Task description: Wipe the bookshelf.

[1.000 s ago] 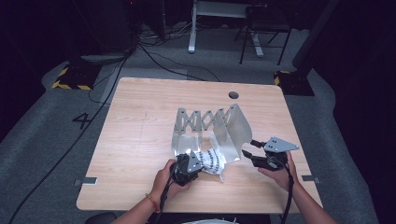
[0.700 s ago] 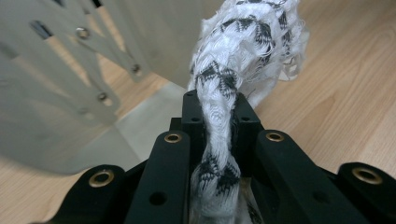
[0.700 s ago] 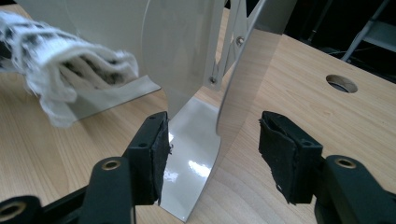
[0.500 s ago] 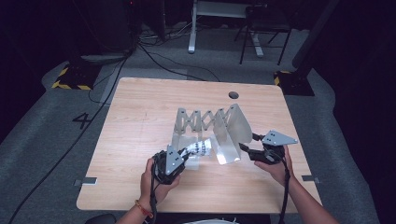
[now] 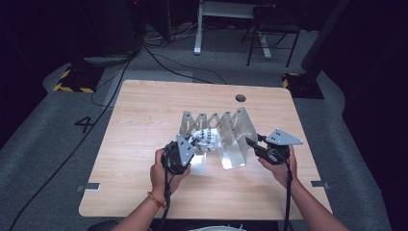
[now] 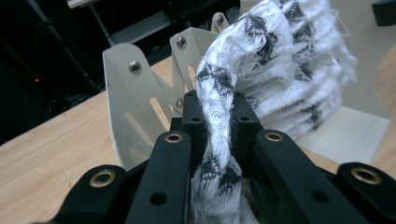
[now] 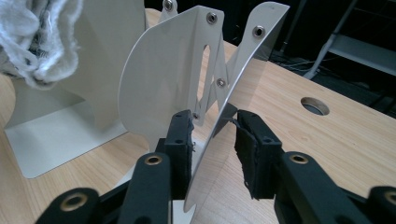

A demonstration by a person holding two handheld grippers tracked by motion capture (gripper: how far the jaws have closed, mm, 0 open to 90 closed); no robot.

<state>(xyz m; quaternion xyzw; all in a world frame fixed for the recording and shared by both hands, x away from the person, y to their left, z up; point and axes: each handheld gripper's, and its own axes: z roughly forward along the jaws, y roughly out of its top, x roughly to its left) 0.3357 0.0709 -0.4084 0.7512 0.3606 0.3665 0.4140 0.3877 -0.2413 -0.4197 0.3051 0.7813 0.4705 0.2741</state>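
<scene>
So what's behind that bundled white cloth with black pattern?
Behind the bundled white cloth with black pattern, pinched in the left gripper, stand the riveted panels of a white metal folding rack. The cloth covers the rack's middle panels.

Cloth (image 6: 219, 140) lower end hidden between left gripper (image 6: 218, 122) fingers (image 6: 192, 122) — fringe blurred, rack's (image 7: 187, 70) top cut off

Black hand-held gripper (image 5: 188, 146): brass rivets, grey triangular plate, trailing black cable; orange wristband (image 5: 155, 199).
</scene>
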